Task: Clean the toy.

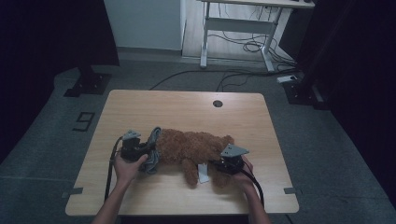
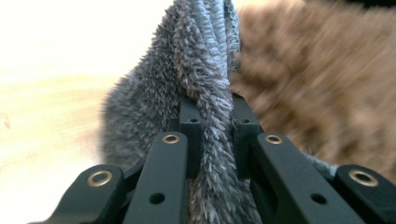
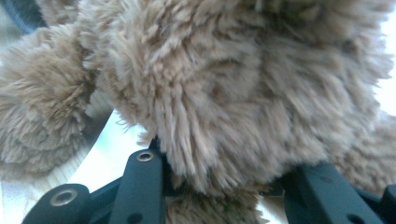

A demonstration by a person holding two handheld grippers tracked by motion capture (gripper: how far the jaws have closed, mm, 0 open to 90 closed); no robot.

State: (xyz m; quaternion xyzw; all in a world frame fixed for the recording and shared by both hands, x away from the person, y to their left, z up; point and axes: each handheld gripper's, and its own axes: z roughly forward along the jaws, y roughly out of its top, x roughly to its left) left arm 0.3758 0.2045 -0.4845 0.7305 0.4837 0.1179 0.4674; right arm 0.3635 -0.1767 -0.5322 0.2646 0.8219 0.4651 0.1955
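A fluffy grey fabric garment [image 2: 205, 88] is pinched in the left gripper [image 2: 212, 116]. The right gripper [image 3: 224, 179] clamps a limb of the brown plush teddy bear [image 1: 194, 147] lying mid-table. With 2 opposing pulls, the fleece could slip free.

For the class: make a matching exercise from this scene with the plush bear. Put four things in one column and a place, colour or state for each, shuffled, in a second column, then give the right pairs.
Things
1. plush bear
2. grey fluffy cloth
3. left gripper
4. white tag

Descriptions
A. shut on grey fabric
B. brown, lying on the wooden table
C. on the table beside one of the bear's limbs
D. bunched at the bear's left end in the high view

Pairs: 1-B, 2-D, 3-A, 4-C
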